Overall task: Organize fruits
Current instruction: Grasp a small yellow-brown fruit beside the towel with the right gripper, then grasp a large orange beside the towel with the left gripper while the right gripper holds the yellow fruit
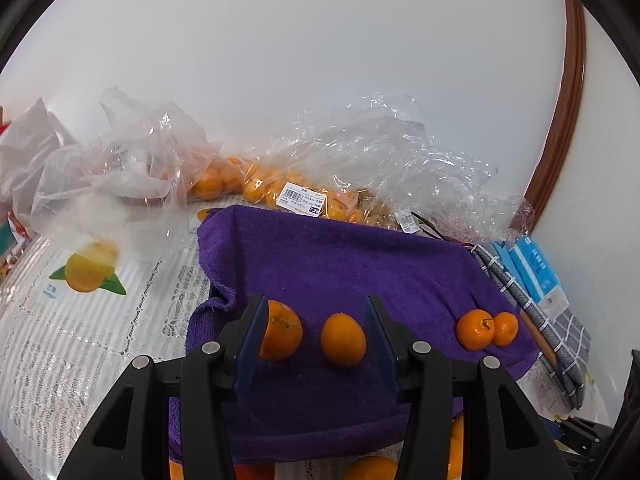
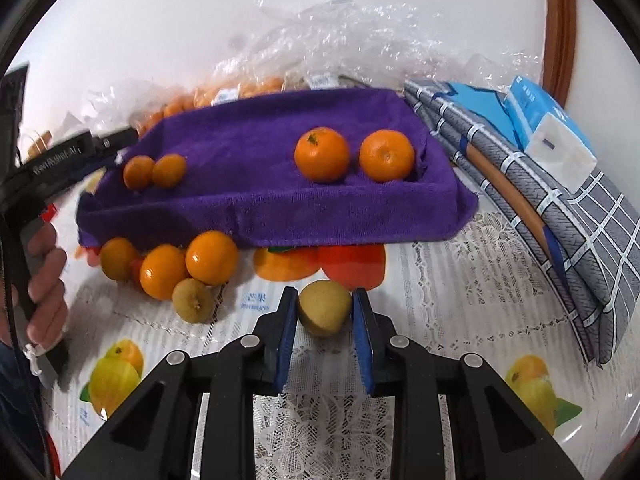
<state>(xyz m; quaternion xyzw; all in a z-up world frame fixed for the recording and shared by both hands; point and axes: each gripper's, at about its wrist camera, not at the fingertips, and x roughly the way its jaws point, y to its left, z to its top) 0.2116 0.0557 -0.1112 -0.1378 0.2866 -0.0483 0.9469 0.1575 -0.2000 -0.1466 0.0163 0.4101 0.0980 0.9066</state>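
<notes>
A purple towel covers a raised tray. On it lie two small oranges between my left gripper's fingers and two larger oranges to the right. My left gripper is open above the towel, its left pad touching one orange. My right gripper is shut on a brownish-green longan just above the tablecloth. Three oranges and another longan lie in front of the tray. The two larger oranges and the small pair also show in the right wrist view.
Clear plastic bags with small oranges lie behind the tray. A folded grey checked cloth and a blue tissue pack lie at the right. A lace tablecloth with fruit prints covers the table. A hand holds the left gripper's handle.
</notes>
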